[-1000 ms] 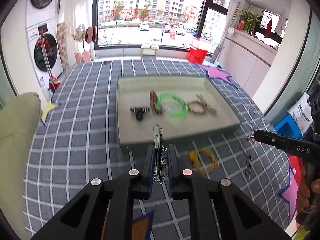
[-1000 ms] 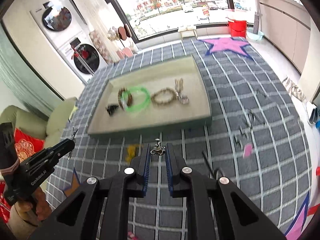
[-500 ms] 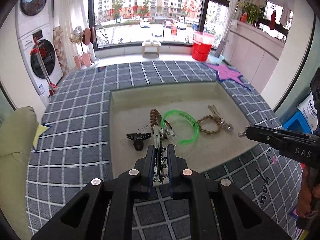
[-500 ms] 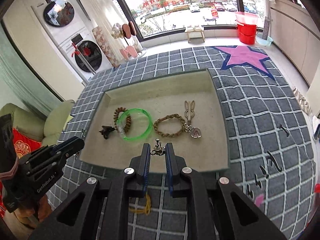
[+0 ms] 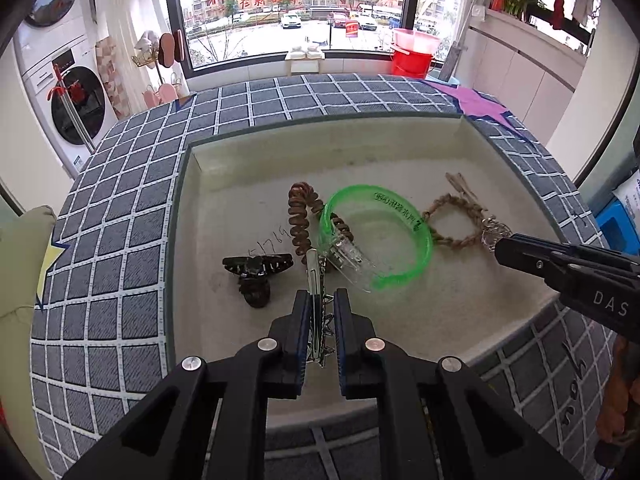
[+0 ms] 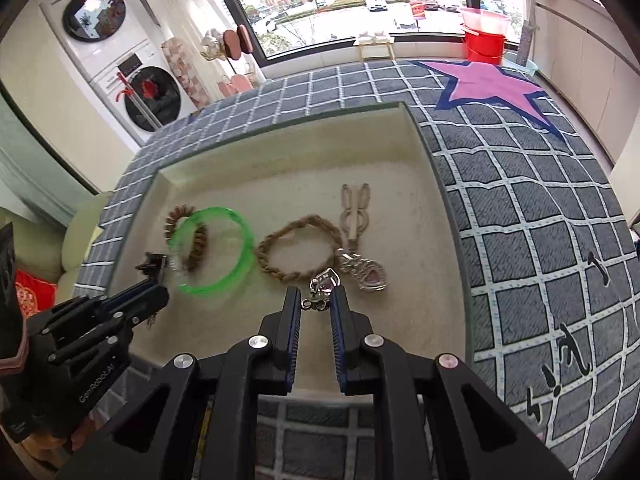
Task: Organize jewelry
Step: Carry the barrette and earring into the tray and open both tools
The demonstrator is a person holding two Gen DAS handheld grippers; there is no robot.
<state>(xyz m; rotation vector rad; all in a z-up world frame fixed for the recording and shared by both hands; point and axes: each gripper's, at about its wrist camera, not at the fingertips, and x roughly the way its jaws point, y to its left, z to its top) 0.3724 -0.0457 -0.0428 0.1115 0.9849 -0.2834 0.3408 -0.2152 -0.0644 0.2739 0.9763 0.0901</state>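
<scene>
Both grippers hang over the shallow cream tray (image 5: 188, 208) that sits on the grey checked cloth (image 5: 120, 184), each with something small pinched in it. The left gripper (image 5: 320, 300) has its two fingers drawn in close on a slim silver hair clip (image 5: 314, 276), which stands up between the blue pads with its tip pointing forward toward the middle of the tray; a spiky bit of metal hangs from it lower down between the fingers. The right gripper (image 6: 315, 298) is likewise nearly closed, nipping a little silver charm (image 6: 320, 286) at its fingertips, just above the tray floor near the front wall. Inside the tray the jewelry lies in a loose row. At the left there is a black claw clip (image 5: 256, 272), beside it a brown coiled bracelet (image 5: 300, 220), and overlapping that coil a translucent green bangle (image 5: 400, 240) with a clear plastic piece (image 5: 348, 256) resting against its near rim. To the right of the bangle lies a braided tan rope bracelet (image 6: 298, 250), and touching its right side is a rabbit-eared keyring (image 6: 354, 212) with a silver heart pendant (image 6: 370, 276) set with a pink stone. From the left wrist camera the right gripper's black tip reaches in from the right edge over that pendant. Beyond the table a red bucket (image 6: 484, 36) stands by the window, and a washing machine (image 6: 150, 96) is against the left wall.
</scene>
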